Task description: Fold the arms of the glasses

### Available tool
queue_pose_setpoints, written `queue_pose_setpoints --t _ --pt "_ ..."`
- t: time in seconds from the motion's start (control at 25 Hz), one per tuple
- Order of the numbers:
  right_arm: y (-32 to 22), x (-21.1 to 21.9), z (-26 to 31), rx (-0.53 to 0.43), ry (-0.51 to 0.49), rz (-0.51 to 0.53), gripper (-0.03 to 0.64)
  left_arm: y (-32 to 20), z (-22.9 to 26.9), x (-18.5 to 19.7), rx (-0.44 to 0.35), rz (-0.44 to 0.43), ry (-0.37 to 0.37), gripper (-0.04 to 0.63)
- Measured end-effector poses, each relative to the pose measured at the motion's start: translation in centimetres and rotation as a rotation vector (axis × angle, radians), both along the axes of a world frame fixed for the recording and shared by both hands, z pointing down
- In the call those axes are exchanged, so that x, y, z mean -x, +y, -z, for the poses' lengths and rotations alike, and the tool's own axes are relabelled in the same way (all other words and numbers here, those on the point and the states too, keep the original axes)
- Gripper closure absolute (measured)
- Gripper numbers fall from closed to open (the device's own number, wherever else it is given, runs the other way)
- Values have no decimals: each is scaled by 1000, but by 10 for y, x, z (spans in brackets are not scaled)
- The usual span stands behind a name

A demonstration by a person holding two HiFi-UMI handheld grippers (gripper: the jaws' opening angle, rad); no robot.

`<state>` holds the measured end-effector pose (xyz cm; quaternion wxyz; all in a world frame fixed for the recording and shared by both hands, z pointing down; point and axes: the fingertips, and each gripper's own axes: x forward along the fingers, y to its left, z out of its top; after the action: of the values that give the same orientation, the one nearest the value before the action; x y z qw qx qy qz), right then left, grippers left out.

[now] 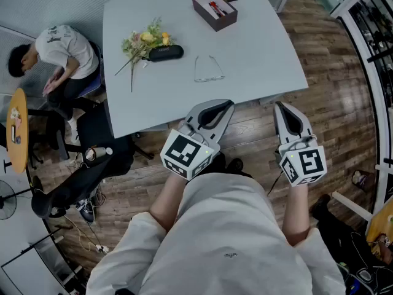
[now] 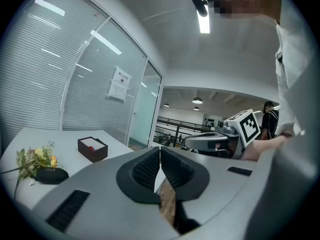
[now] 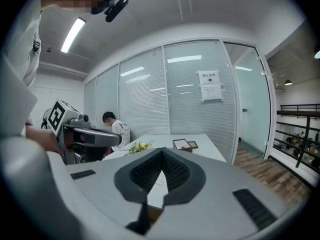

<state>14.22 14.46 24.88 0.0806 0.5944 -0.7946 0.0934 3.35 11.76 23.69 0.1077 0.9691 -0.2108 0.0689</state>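
The clear-framed glasses [image 1: 209, 70] lie on the white table [image 1: 264, 48] with their arms unfolded, a little beyond its near edge. My left gripper [image 1: 229, 102] hangs at that edge, just short of the glasses, shut and holding nothing. To its right, my right gripper [image 1: 278, 105] is also shut and empty. In the left gripper view the left gripper [image 2: 160, 151] has its pads pressed together, and the right gripper [image 2: 220, 141] shows beside it. The right gripper view shows the right gripper [image 3: 161, 154] closed, with the left gripper [image 3: 85, 136] at its side.
A black glasses case [image 1: 166, 53] and a bunch of flowers [image 1: 143, 44] lie at the table's left. A brown box [image 1: 215, 10] stands at the far side. A person [image 1: 60, 51] sits off the left corner, near a black office chair [image 1: 80, 177].
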Motion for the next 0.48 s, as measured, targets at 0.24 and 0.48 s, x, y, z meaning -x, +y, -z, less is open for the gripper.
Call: queue_pose_setpoints --t 0.24,0.48 --pt "29 -7 -3 9 -1 23 614 29 -2 -17 7 7 -4 571" --pt "50 -19 -11 30 -14 -3 613 48 -11 -24 25 1 -16 571"
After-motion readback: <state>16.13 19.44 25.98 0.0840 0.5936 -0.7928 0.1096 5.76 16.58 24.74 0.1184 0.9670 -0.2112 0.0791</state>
